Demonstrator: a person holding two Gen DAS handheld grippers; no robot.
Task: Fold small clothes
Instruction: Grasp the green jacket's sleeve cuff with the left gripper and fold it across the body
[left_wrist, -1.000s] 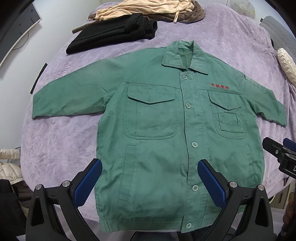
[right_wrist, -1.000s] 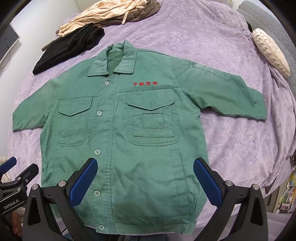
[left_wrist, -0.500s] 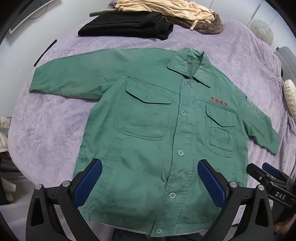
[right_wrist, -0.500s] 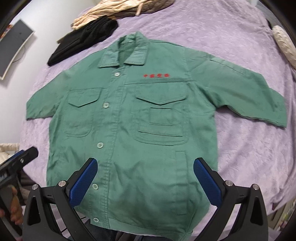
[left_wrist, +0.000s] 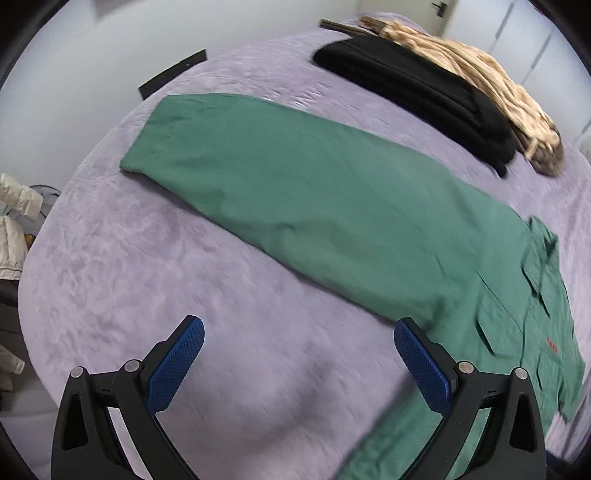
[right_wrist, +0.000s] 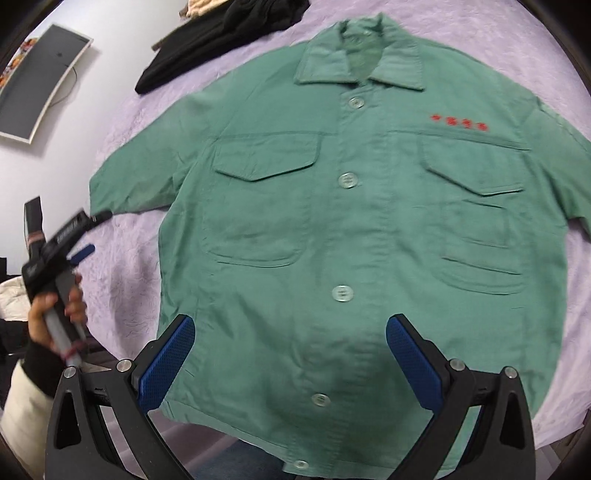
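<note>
— Swinging left since a moment ago, my left gripper (left_wrist: 295, 363) now looks along the outstretched sleeve (left_wrist: 295, 188) rather than the jacket front; my right gripper (right_wrist: 290, 363) has dropped closer over the lower front. What do you make of progress?

— Nothing folded yet, I judge; the green jacket (right_wrist: 332, 229) lies flat and buttoned, face up, both sleeves spread; every fold is left to do.

— And my jaws?

— Both pairs stand wide apart, holding nothing; the left pair hovers over bare purple bedspread (left_wrist: 147, 280) near the bed's left edge, the sleeve's cuff well ahead.

— Room to work?

— Open bedspread lies between the sleeve and the left edge; across the far edge sit the black clothes (left_wrist: 417, 88) and the beige pile (left_wrist: 472, 81), apart from the sleeve; the hem lies at the near edge under the right pair, so I judge the folds should go inward.
</note>
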